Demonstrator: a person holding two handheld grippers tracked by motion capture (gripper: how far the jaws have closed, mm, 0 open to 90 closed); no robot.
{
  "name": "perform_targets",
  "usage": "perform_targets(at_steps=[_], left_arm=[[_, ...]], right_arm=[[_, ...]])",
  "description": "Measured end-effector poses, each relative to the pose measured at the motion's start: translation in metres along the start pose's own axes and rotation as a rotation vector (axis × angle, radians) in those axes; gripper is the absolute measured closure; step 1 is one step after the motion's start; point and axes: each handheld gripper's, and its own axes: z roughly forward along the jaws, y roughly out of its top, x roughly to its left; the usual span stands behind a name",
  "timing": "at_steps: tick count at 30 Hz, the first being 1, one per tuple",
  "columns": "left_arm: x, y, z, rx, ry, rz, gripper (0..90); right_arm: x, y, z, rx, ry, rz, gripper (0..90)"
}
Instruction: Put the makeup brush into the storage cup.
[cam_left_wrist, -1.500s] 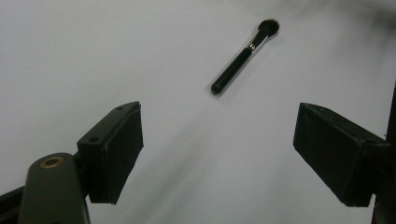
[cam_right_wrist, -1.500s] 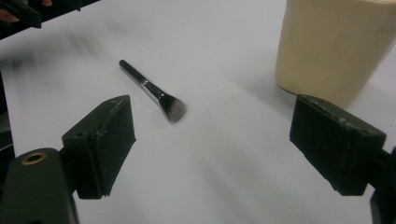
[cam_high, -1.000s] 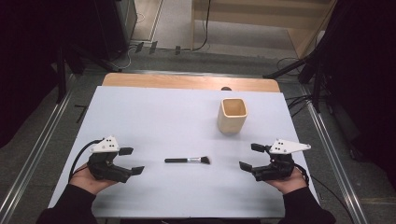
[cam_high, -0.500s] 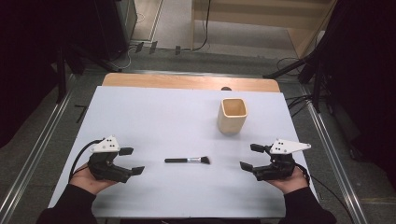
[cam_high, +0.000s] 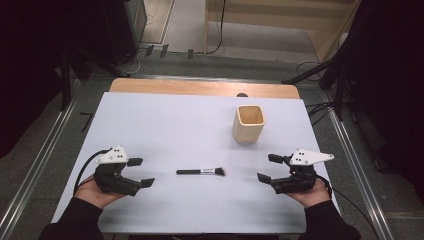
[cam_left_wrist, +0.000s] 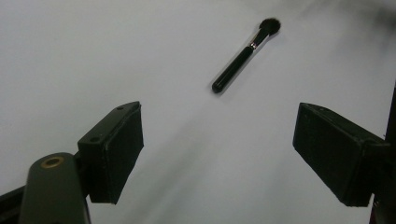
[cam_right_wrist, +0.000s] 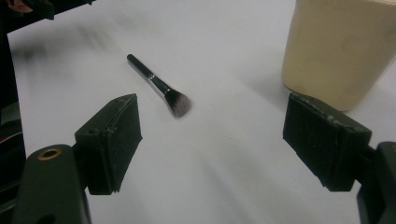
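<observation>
Black left gripper (cam_high: 140, 172): rests low on the table's left side in the person's left hand, jaws spread wide with nothing between them; the pads (cam_left_wrist: 116, 149) in the left gripper view frame bare table.
White tabletop (cam_high: 175, 125): plain sheet under everything, bare between each gripper and the brush.
Brush (cam_high: 201, 171): lies flat near the front middle of the table, between the two grippers and apart from both.
Brush axis: runs left to right across the table, dark handle end toward the left gripper, bristle head toward the right one.
Brush from left gripper view (cam_left_wrist: 245, 53): ahead of the jaws and a little to the right, handle end nearest.
Brush from right gripper view (cam_right_wrist: 159, 85): ahead and to the left of the jaws, bristle head nearest.
Wooden cup (cam_high: 248, 123): stands upright behind and to the right of the brush, well apart from it, close to the right gripper's side.
Right gripper (cam_high: 266, 168): rests on the table's right side, jaws wide and empty after easing in slightly just now.
Nearer hand: judged about even; the right gripper looks slightly closer and sits beside the cup.
</observation>
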Motion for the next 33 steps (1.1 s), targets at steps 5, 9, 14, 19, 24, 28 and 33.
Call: perform_targets(at_steps=[5,9,14,19,24,28,33], left_arm=[[0.0,0.0,0.0,0.003,0.002,0.004,17.0],[0.0,0.0,0.0,0.003,0.002,0.003,17.0],[-0.001,0.0,0.0,0.004,0.0,0.004,17.0],[-0.001,0.0,0.0,0.003,-0.001,0.005,17.0],[0.0,0.0,0.0,0.003,0.001,0.004,17.0],[-0.001,0.0,0.0,0.005,-0.001,0.008,17.0],[0.0,0.0,0.001,0.013,-0.003,0.008,16.9]], right_arm=[[0.0,0.0,0.0,-0.002,0.006,-0.004,21.1],[-0.001,0.0,0.0,0.001,0.013,0.004,21.3],[-0.001,0.001,0.0,-0.001,0.018,0.001,21.6],[0.0,0.002,-0.001,-0.012,0.03,-0.014,21.7],[0.0,0.004,-0.002,-0.022,0.034,-0.034,21.5],[-0.001,0.006,0.0,-0.026,0.052,-0.051,21.6],[-0.004,0.011,0.007,-0.028,0.08,-0.077,21.5]])
